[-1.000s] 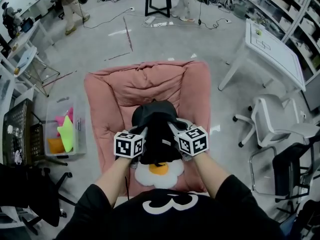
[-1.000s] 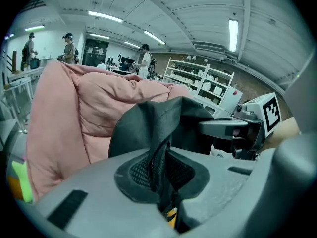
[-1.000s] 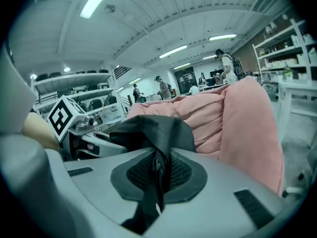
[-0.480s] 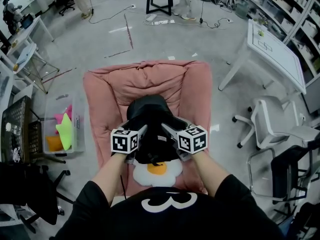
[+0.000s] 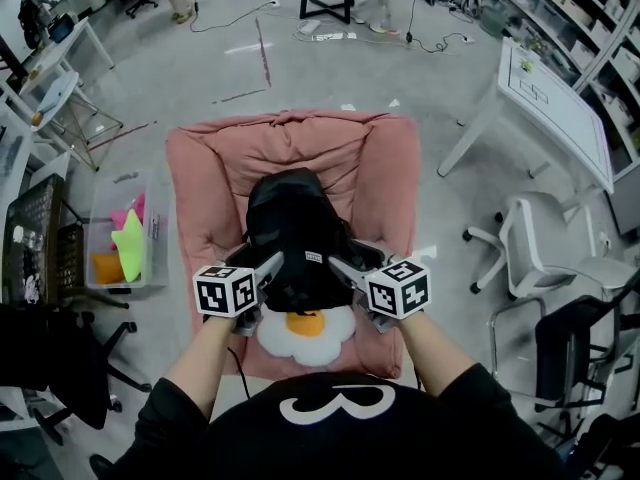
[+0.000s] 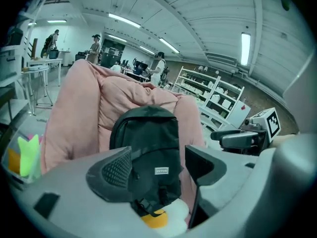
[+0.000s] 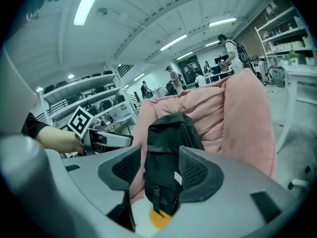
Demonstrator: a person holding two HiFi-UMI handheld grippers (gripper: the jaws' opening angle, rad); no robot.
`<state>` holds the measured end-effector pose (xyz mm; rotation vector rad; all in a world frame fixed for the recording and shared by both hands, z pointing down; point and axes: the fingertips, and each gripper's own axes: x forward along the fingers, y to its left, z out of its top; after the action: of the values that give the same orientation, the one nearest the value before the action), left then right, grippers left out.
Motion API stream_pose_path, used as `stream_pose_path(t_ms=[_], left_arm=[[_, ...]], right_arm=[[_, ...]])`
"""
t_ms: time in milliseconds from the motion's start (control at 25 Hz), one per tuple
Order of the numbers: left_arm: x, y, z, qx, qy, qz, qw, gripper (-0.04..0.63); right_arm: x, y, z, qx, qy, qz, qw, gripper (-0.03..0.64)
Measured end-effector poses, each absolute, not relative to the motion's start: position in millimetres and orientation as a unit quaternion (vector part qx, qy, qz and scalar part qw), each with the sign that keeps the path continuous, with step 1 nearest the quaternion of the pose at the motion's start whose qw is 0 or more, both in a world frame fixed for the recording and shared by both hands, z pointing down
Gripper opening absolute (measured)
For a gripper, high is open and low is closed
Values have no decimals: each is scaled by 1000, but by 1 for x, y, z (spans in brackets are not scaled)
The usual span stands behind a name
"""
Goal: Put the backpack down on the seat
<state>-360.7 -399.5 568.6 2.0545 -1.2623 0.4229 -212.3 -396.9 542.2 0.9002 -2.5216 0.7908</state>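
A black fabric backpack [image 5: 292, 218] stands upright on the pink padded seat [image 5: 300, 148], its back leaning against the seat's plump backrest and its lower end overlapping a white, fried-egg-shaped cushion with a yellow centre [image 5: 310, 330] at the front of the seat. The left gripper [image 5: 272, 263] reaches in at the backpack's lower left side and the right gripper [image 5: 338, 265] at its lower right side, each tip just beside the fabric. In the left gripper view the jaws stand wide apart, clamped on nothing, with the backpack seen beyond the gap between them. In the right gripper view the jaws are also apart; the backpack's lower part fills most of the gap, and a strip of pink shows between it and one jaw. On the floor to the person's left of the seat sits a clear plastic bin [image 5: 125, 243] holding brightly coloured things, and a white swivel chair [image 5: 545, 238] stands well apart on the other side.
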Motion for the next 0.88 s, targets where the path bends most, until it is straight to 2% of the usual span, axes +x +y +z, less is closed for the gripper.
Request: stream_pose_path(t_ms=[200,360,440,560,720,880], left_arm=[[-317,-352,515,825,-435,130,336,319],[-280,-315,455,849,-412,71,323,280],[-266,-297,431,857,-406,50,313,203],[-249,-275,399,868,-403,31,289,18],[-227,-245,370,884,-386,23,264,8],[-212,-220,357,885,-399,36,239,6]], right_arm=[[-211,-360,483,268,-921,243,145,233],[-199,-327,434,244,-940,214,107,117],[-194,-308,415,225,-948,207,89,60],[-187,-283,387,189,-958,210,57,20],[-172,-259,358,169,-958,232,22,7],[-161,-235,344,172,-965,194,22,5]])
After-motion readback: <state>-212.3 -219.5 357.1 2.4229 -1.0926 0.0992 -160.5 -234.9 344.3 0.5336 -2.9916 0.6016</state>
